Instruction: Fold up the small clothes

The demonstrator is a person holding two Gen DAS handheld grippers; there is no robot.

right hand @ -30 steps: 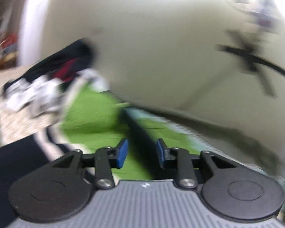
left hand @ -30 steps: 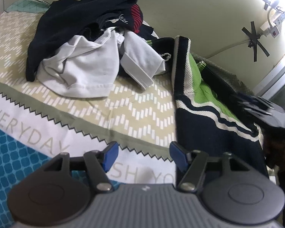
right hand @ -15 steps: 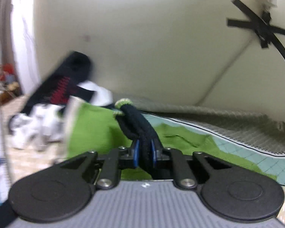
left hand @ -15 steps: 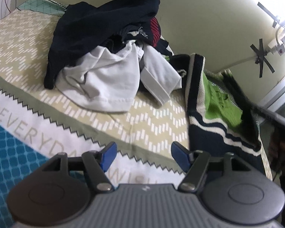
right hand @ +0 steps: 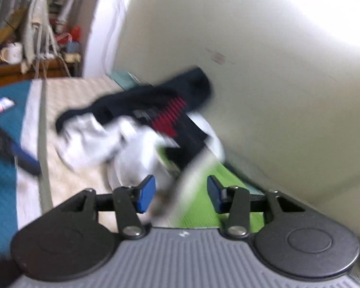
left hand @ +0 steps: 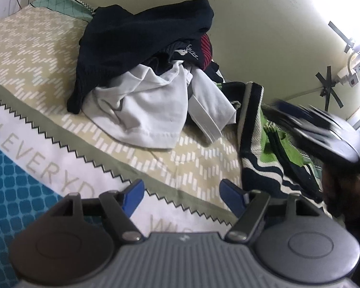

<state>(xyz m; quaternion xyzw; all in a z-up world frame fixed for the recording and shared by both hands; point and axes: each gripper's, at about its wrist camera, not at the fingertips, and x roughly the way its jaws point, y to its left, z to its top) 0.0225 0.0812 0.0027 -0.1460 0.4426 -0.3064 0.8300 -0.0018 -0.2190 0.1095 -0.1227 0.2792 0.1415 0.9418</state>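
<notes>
On the far left you had the bedsheet (left hand: 24, 55), with its teal part nearest to you and the beige zigzag part behind it. Your left gripper (left hand: 181, 195) hung over the white band of the sheet. Its blue fingers (left hand: 133, 195) were spread wide and were opening more, and nothing was between them.

Further right, the pile of clothes (left hand: 141, 72) lay against the wall (left hand: 264, 24). A dark garment (left hand: 136, 40) was on top and a white garment (left hand: 141, 110) spilled out below it onto the beige part.

Just right of the pile lay the green sweater (left hand: 256, 144) with navy and white stripes, flat on the sheet and touching the pile at its far end.

At the right edge your right gripper (left hand: 324, 132) was over the sweater, but it was very blurred there. In its own view the right gripper (right hand: 178, 194) had its fingers (right hand: 145, 194) apart and opening. A pale streak of cloth crossed the gap between them, perhaps the sweater's edge, but the pads did not press on it. The green sweater (right hand: 204, 206) was below them and the pile (right hand: 136, 129) was ahead, beside the wall (right hand: 264, 84).
</notes>
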